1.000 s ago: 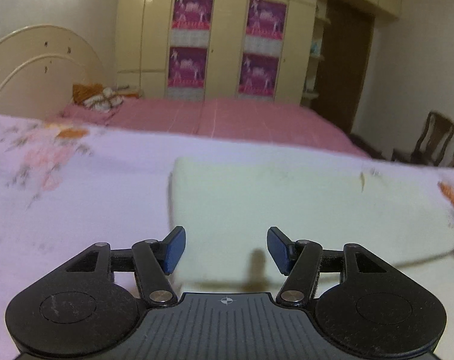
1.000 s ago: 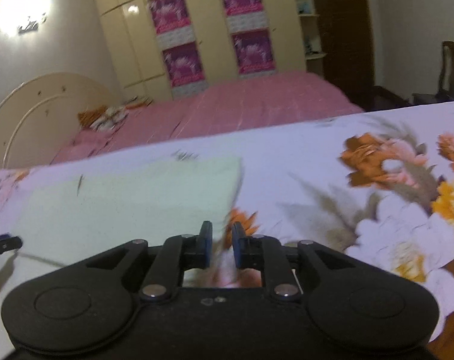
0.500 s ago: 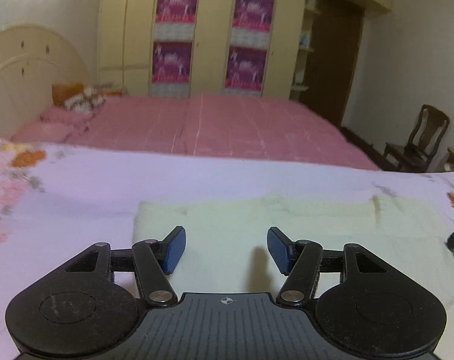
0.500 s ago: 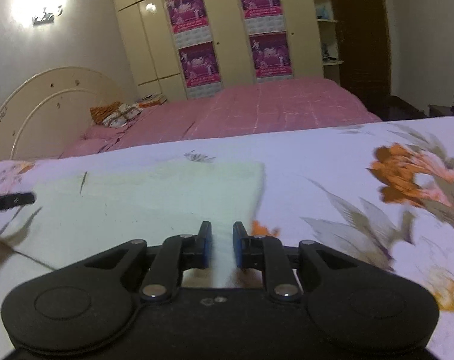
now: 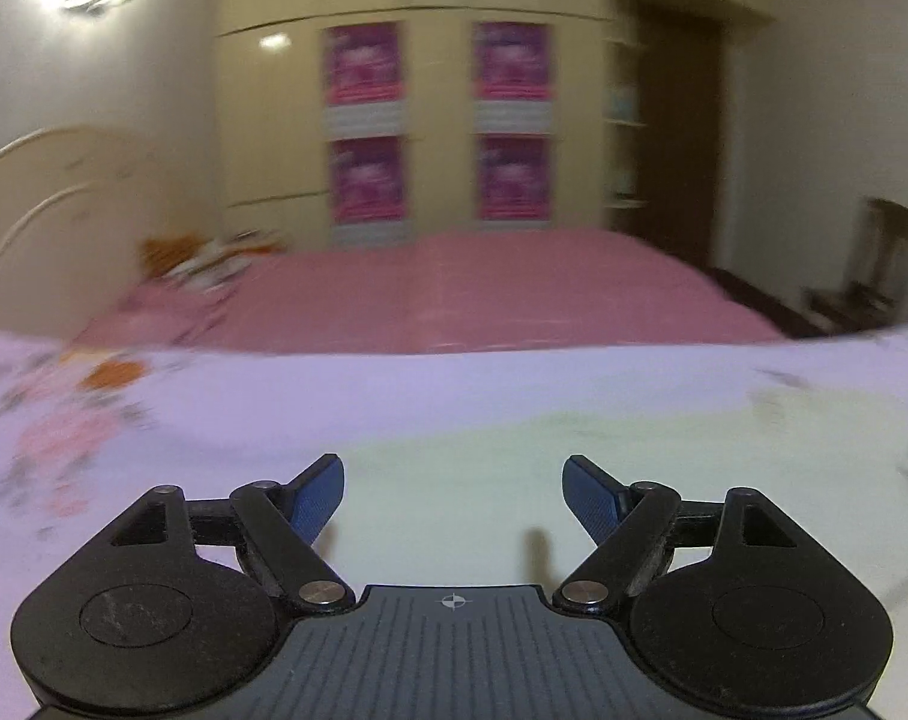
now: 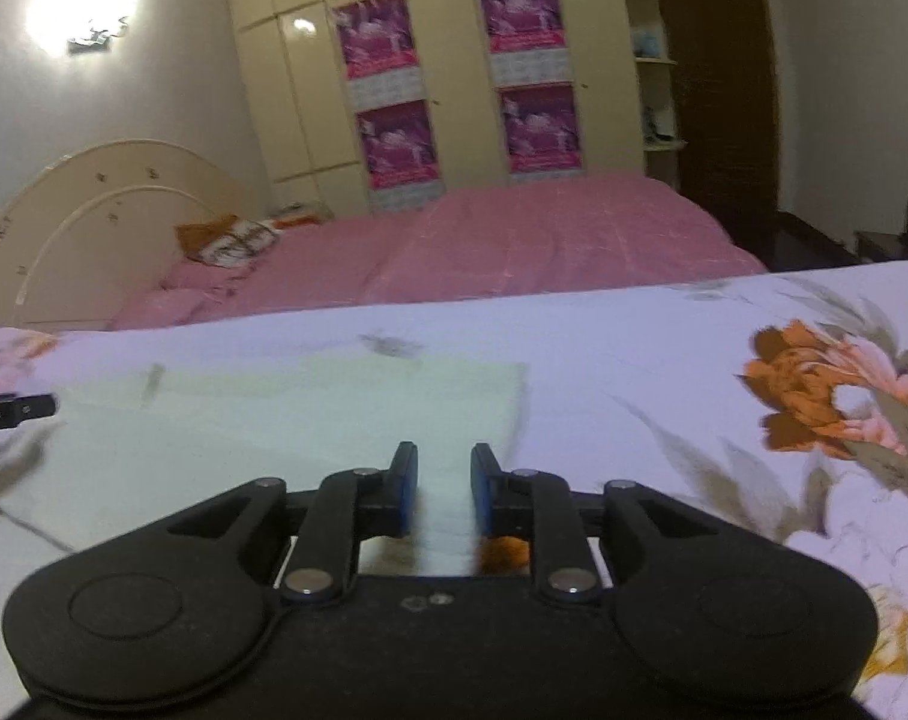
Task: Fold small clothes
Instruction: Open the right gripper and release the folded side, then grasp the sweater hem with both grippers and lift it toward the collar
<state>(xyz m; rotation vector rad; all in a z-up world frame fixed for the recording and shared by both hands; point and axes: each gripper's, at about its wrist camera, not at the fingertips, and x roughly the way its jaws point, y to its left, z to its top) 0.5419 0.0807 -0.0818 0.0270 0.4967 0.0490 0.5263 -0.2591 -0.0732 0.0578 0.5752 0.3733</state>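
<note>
The pale yellow cloth (image 6: 309,420) lies flat mid-frame on the flowery sheet (image 6: 664,354), the left gripper (image 5: 452,495) spread wide, the right gripper (image 6: 443,489) a little apart.

A bed spread with a pale lilac floral sheet (image 6: 634,348) carries the work, its large orange-and-pink flower print (image 6: 826,396) off to the right side. Flat on the sheet lies a pale yellow-green folded cloth (image 6: 285,414), its right edge straight and its surface smooth; the same cloth (image 5: 514,480) looks blurred in the left wrist view.
</note>
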